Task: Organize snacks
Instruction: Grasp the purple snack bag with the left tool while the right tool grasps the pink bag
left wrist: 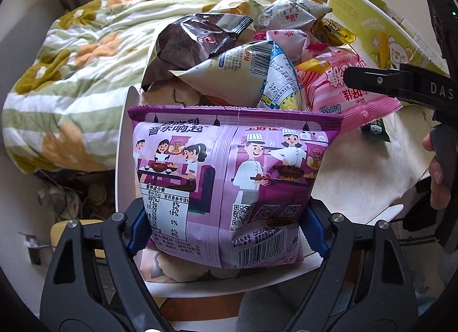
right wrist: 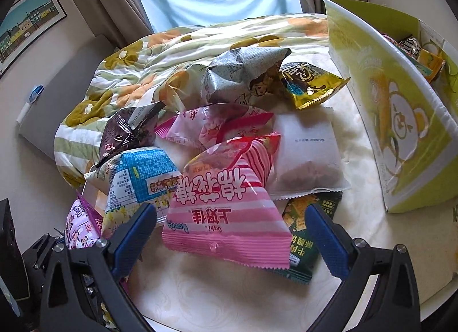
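My left gripper (left wrist: 226, 231) is shut on a purple snack bag (left wrist: 229, 177) and holds it upright by its sides above the table's edge; the bag also shows at the left of the right wrist view (right wrist: 81, 231). My right gripper (right wrist: 229, 234) is open, its blue pads either side of a pink striped snack bag (right wrist: 226, 211) that lies on the pile; that bag also shows in the left wrist view (left wrist: 349, 94). A dark green packet (right wrist: 303, 234) lies under it. The right gripper appears in the left wrist view (left wrist: 372, 80), above the pink bag.
A heap of snack bags covers the white round table (right wrist: 257, 297): a blue-white bag (right wrist: 140, 180), a dark brown one (right wrist: 126, 131), a white pouch (right wrist: 309, 154), a gold packet (right wrist: 312, 85). A yellow-green cardboard box (right wrist: 400, 120) holding snacks stands at the right. A flowered quilt (left wrist: 74, 74) lies behind.
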Action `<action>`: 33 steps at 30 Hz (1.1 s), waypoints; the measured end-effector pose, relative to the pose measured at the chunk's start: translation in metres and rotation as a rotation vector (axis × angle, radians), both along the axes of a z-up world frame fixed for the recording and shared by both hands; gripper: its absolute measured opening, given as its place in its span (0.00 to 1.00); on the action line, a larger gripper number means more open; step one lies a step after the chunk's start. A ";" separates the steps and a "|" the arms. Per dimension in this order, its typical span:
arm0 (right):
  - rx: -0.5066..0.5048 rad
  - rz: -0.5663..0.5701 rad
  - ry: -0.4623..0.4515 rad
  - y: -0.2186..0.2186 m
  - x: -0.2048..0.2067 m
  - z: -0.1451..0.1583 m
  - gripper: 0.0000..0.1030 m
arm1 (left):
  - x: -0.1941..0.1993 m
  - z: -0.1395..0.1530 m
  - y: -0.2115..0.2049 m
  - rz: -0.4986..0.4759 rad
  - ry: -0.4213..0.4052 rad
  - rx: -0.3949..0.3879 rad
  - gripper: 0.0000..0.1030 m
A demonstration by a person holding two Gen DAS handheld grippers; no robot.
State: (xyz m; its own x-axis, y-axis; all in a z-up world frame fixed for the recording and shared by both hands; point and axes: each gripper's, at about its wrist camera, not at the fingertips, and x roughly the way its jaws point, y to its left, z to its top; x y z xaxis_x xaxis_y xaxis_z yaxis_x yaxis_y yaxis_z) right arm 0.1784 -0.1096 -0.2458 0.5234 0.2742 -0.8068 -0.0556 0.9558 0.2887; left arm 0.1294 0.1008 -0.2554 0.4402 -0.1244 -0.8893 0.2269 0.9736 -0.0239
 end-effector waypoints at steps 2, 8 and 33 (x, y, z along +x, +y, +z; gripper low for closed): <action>0.013 0.004 0.009 0.001 0.006 -0.003 1.00 | 0.000 0.001 0.000 0.006 0.003 -0.001 0.74; 0.046 0.007 0.038 0.005 0.020 -0.012 1.00 | 0.001 0.007 0.008 0.041 0.006 -0.029 0.66; -0.044 0.061 0.028 0.018 0.012 -0.017 0.59 | -0.016 0.033 0.007 0.077 -0.042 -0.031 0.66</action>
State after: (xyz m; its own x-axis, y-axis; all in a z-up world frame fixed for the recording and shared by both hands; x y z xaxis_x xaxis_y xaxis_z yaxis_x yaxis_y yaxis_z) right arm 0.1903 -0.0919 -0.2626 0.4841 0.2690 -0.8327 -0.1062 0.9626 0.2492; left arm 0.1137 0.1081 -0.2229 0.4862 -0.1159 -0.8661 0.1527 0.9872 -0.0464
